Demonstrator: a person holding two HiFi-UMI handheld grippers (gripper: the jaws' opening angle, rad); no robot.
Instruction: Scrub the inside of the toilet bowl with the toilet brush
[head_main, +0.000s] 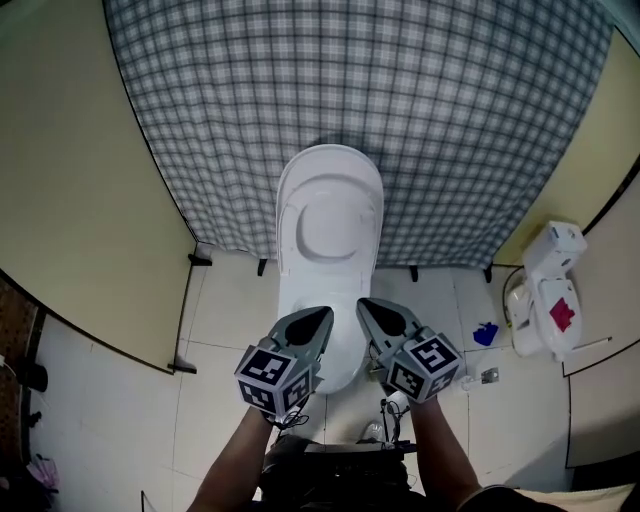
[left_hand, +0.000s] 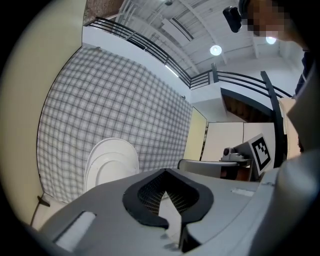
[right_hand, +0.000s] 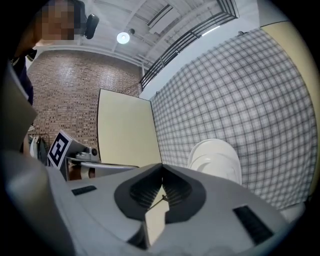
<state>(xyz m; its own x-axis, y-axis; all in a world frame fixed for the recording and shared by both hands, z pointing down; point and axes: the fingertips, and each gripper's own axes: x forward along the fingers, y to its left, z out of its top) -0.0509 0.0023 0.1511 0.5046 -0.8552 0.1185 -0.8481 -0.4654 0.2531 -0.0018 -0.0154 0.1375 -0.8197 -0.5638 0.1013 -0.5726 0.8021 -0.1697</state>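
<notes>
A white toilet (head_main: 322, 290) stands against the checked wall with its lid (head_main: 330, 215) raised. In the head view both grippers hover over the front of the bowl, side by side, pointing toward the wall. My left gripper (head_main: 320, 318) is shut with nothing in it; its tips (left_hand: 165, 171) meet in front of the raised lid (left_hand: 107, 160). My right gripper (head_main: 366, 305) is also shut and empty, and its tips (right_hand: 161, 165) meet left of the lid (right_hand: 215, 157). I cannot make out a toilet brush. A small white and dark object (head_main: 396, 404) on the floor under my right gripper is mostly hidden.
A checked grey curtain wall (head_main: 360, 100) backs the toilet, with cream panels (head_main: 80, 200) on either side. At the right stand a white unit with a red patch (head_main: 548, 290) and a small blue item (head_main: 485, 333) on the tiled floor (head_main: 230, 310).
</notes>
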